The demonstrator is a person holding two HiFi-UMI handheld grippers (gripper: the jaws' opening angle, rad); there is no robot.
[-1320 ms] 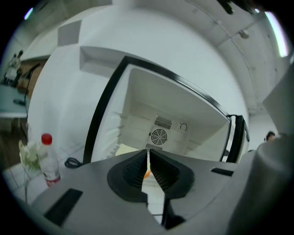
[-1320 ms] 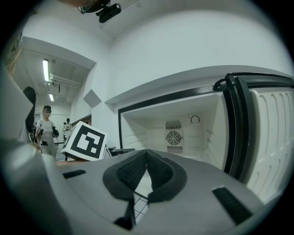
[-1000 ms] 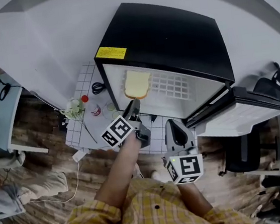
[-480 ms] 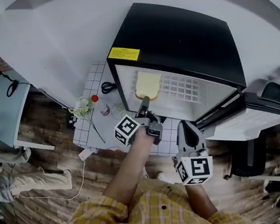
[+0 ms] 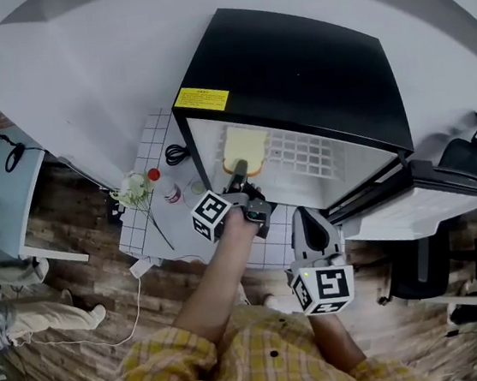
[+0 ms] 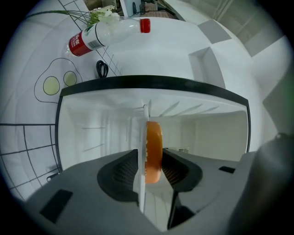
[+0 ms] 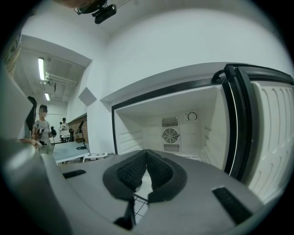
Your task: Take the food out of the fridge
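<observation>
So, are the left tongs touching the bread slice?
Cannot tell. In the left gripper view the bread slice sits edge-on between the left tongs, which have just been opening; neither contact nor gap shows plainly.

Yellow plaid shirt [image 5: 243,370] (grey right gripper [image 5: 309,220]).

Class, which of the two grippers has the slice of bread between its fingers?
The left gripper: its fingers, just opened, stand either side of the slice of bread in the fridge. The right gripper is shut on nothing.
</observation>
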